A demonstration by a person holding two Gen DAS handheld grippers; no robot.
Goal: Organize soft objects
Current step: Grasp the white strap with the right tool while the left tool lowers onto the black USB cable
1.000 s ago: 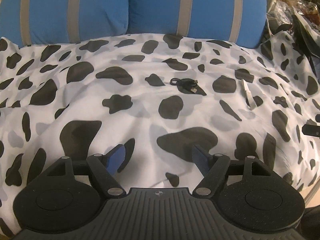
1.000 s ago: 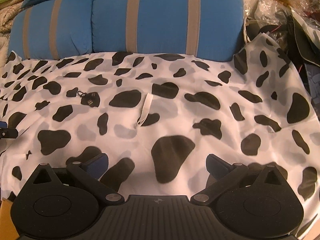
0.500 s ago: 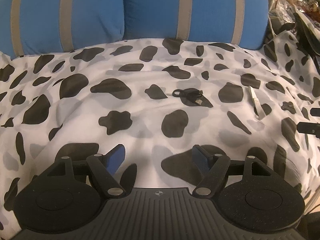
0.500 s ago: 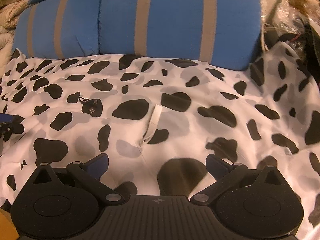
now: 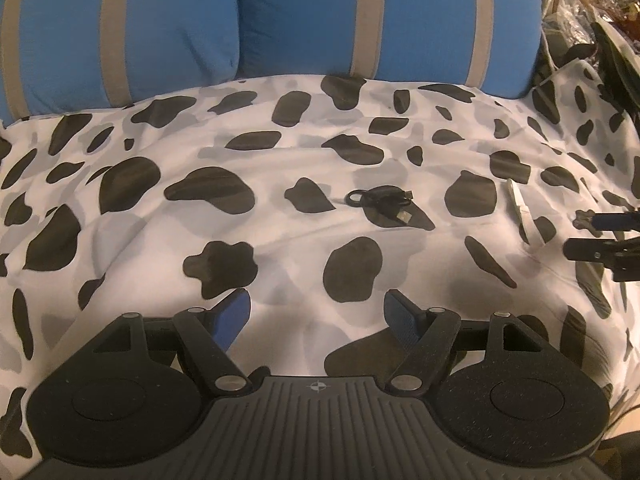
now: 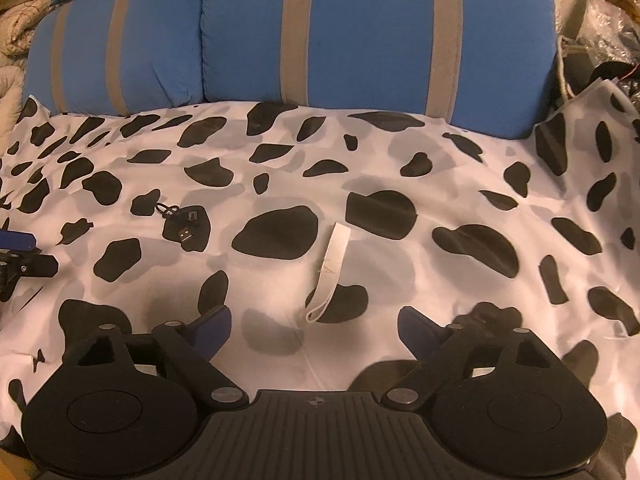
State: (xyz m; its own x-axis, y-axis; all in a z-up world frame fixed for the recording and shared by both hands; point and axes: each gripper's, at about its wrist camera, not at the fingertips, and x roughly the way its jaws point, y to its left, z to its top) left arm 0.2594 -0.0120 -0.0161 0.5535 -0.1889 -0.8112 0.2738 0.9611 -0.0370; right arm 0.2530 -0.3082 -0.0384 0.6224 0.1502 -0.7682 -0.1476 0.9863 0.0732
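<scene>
A white bedcover with black cow spots (image 5: 280, 240) (image 6: 400, 168) lies spread over the bed. Two blue pillows with grey stripes stand side by side at the head: left pillow (image 5: 120, 32) (image 6: 120, 64), right pillow (image 5: 400, 20) (image 6: 380, 36). My left gripper (image 5: 318, 314) is open and empty, low over the cover. My right gripper (image 6: 314, 328) is open and empty over the cover, just in front of a white fabric loop (image 6: 330, 268). The right gripper's fingers (image 5: 600, 236) show at the right edge of the left wrist view.
A coiled black USB cable (image 5: 380, 204) (image 6: 182, 224) lies on the cover. The white loop also shows in the left wrist view (image 5: 520, 204). Clutter and plastic wrap (image 6: 600, 48) are piled beside the bed on the right. Folded quilts (image 6: 16, 24) sit at the far left.
Both grippers have moved forward toward the pillows, which now look larger. Both stay open and empty. The cover, cable and loop have not moved.
</scene>
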